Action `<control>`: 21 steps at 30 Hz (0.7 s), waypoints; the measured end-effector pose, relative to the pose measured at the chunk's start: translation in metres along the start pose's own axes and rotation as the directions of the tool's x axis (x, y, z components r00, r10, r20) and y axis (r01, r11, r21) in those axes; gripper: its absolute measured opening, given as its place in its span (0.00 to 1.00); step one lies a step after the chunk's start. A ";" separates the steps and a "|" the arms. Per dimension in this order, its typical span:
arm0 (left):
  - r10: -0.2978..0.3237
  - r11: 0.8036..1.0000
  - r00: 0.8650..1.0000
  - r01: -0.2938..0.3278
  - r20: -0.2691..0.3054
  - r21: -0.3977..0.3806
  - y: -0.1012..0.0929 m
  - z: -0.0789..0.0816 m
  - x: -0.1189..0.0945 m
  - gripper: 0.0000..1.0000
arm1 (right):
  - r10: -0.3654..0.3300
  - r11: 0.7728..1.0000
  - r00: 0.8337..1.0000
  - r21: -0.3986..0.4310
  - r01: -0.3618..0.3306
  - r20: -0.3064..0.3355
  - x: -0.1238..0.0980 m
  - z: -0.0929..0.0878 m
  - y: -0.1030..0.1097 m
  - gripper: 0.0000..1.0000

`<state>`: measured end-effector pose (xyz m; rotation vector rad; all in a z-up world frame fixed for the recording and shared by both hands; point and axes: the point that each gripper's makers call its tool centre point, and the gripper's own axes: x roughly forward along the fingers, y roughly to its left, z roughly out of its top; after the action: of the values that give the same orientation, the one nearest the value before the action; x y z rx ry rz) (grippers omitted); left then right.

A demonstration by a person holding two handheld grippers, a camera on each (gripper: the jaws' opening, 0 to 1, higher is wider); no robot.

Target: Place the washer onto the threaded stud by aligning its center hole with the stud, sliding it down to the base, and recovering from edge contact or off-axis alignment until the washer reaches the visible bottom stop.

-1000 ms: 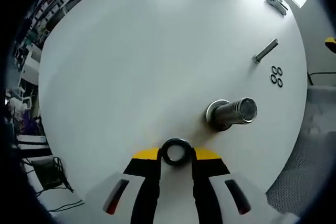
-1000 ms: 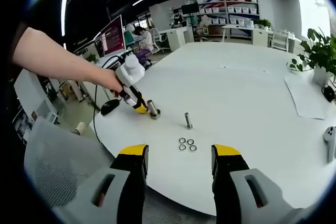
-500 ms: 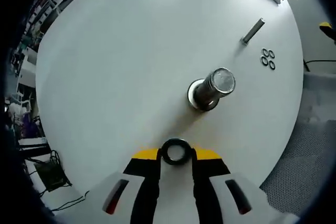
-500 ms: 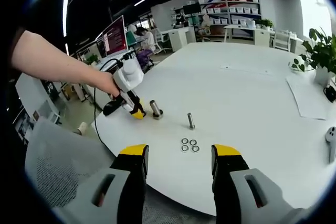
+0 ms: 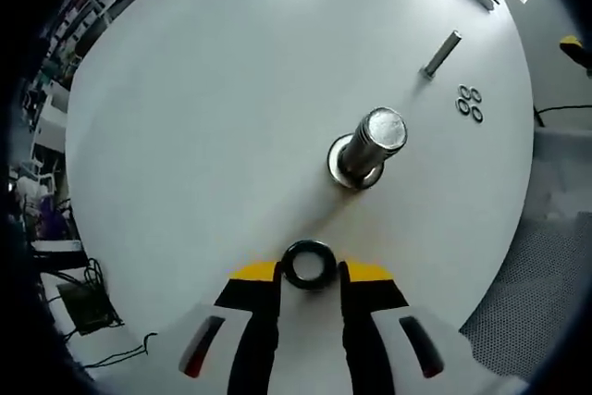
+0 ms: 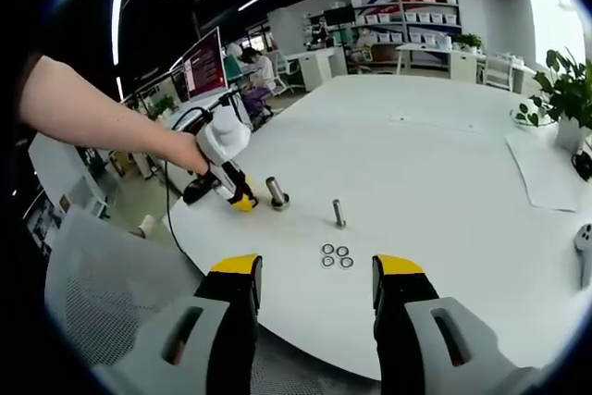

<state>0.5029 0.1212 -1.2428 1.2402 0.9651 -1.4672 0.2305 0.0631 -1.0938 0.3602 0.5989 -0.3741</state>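
The left gripper's fingers (image 5: pixel 262 307) clamped the washer (image 5: pixel 309 265) between their tips, short of the threaded stud (image 5: pixel 368 147) upright on the white table (image 5: pixel 203 108). Threading had not begun. Open tabletop surrounded the stud; the table edge lay close behind. The right gripper (image 6: pixel 314 289) hung parted and empty near three spare washers (image 6: pixel 335 256).

Both grippers: left gripper (image 5: pixel 310 277) & right gripper (image 6: pixel 316 286) w/ grey bodies, black jaws, yellow tips, red side slots. Bare forearm (image 6: pixel 97 110).
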 end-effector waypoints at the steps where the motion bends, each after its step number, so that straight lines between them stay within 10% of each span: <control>1: -0.007 1.000 1.000 0.007 0.002 0.002 0.000 0.001 0.002 0.21 | 0.000 1.000 1.000 -0.001 0.000 0.000 0.000 0.000 0.000 0.51; 21: 0.003 1.000 1.000 -0.003 0.015 -0.021 0.001 -0.002 0.001 0.19 | -0.004 1.000 1.000 0.007 0.005 -0.003 0.002 -0.001 -0.003 0.50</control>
<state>0.5044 0.1223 -1.2441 1.2130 0.9661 -1.4585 0.2301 0.0609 -1.0960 0.3664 0.6019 -0.3801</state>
